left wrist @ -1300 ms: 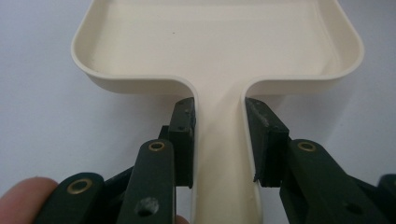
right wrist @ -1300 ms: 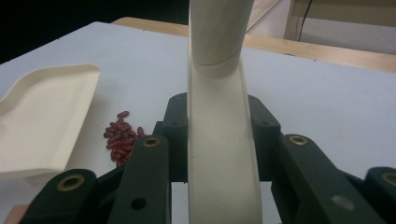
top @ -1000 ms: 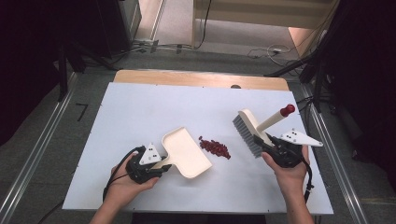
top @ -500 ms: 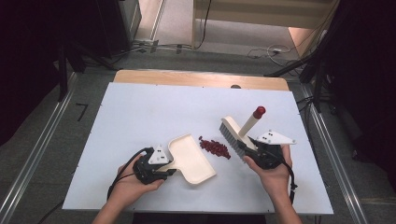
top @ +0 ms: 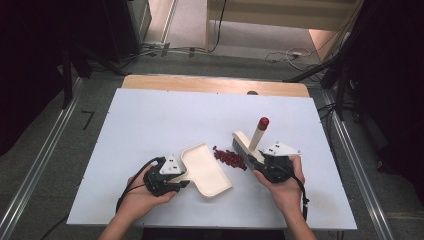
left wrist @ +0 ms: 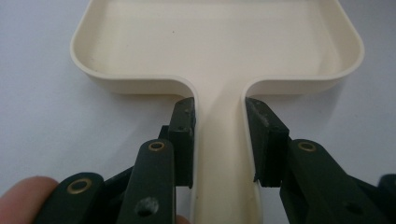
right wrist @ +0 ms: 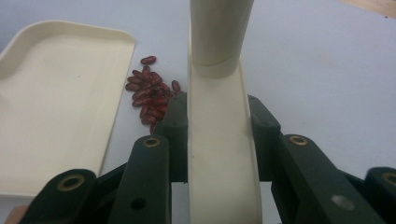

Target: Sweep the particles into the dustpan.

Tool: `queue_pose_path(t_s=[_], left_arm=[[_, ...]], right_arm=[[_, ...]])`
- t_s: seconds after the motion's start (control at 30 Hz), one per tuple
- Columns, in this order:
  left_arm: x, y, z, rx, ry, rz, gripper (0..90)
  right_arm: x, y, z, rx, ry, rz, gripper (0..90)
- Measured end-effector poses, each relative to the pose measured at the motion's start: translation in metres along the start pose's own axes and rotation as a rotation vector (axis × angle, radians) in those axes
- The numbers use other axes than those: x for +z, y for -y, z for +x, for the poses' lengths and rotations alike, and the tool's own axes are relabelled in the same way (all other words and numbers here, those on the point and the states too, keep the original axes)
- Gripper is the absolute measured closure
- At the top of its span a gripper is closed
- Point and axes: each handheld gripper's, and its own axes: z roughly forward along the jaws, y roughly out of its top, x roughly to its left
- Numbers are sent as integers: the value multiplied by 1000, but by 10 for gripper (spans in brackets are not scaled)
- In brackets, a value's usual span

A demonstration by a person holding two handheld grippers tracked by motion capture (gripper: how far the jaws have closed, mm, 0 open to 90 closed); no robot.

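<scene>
- Sweeping is under way: we hold a cream dustpan (top: 207, 170) in our left gripper (top: 167, 179) and a small cream brush (top: 248, 145) in our right gripper (top: 265, 165), with a heap of red beans (top: 230, 158) between them on the white table (top: 150, 120).
- Compared with a second ago, our right hand has carried the brush in from the right, so the bristles now stand right at the far side of the beans; the dustpan has barely shifted.
- We judge this sets up the push: the beans lie just beside the pan's open lip, and a short stroke toward the pan should carry them in.
- Our left jaws are partly closed and clamped on the dustpan's narrow handle (left wrist: 219, 154), one pad on each side.
- Our right jaws are likewise partly closed, pressing both sides of the brush's flat back (right wrist: 219, 154), its round handle rising above.
- The beans (right wrist: 149, 95) are dark red, glossy and kidney-shaped, bunched in a tight cluster with one or two strays.
- The pan (right wrist: 56, 102) is shallow, rimmed on three sides, and as yet holds no beans.
</scene>
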Motion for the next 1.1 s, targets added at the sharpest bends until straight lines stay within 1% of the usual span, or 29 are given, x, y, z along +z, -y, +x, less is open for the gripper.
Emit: queue_pose_path(t_s=[0.33, 0.47, 0.57, 0.8, 1.1], left_arm=[[1, 0, -1, 6, -1, 5, 665], [1, -1, -1, 6, 0, 7, 665], [2, -1, -1, 6, 0, 5, 665], [3, -1, -1, 8, 2, 5, 665], [3, 0, -2, 10, -1, 3, 665]], right_arm=[[4, -3, 12, -11, -18, 14, 654], [5, -4, 18, -29, -32, 19, 654], [6, -5, 22, -29, -46, 20, 653], [8, -8, 35, -60, -76, 22, 653], [10, -11, 57, -113, -112, 24, 653]])
